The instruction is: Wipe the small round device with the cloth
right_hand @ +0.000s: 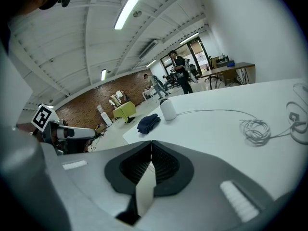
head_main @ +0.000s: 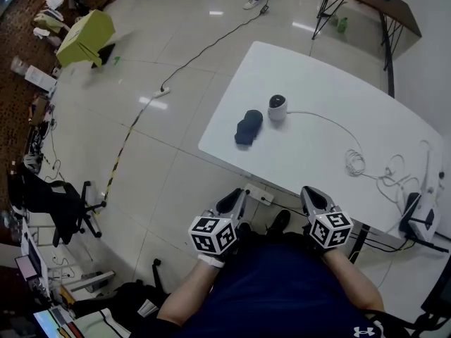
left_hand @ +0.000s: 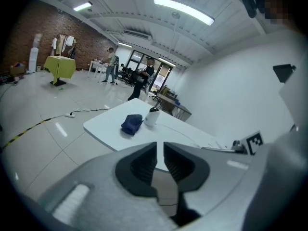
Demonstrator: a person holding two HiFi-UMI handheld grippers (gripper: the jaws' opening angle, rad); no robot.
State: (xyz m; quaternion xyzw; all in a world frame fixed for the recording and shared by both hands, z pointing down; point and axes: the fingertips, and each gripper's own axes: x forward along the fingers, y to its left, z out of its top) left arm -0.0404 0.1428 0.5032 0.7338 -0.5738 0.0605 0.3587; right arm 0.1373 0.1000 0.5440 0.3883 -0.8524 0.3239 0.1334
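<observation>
The small round device stood on the white tabletop toward its far left corner, and its cable ran from it along the tabletop to a loose coil near the right edge. The dark blue cloth lay bunched just beside the device, on the side of the left edge, probably put there so that it would be easy to pick up. The left gripper was almost closed, with only a thin slit and nothing in it. The right gripper was fully closed and also empty. Both were held low in front of the near edge, well apart from the cloth, so the wiping seemed not yet begun
</observation>
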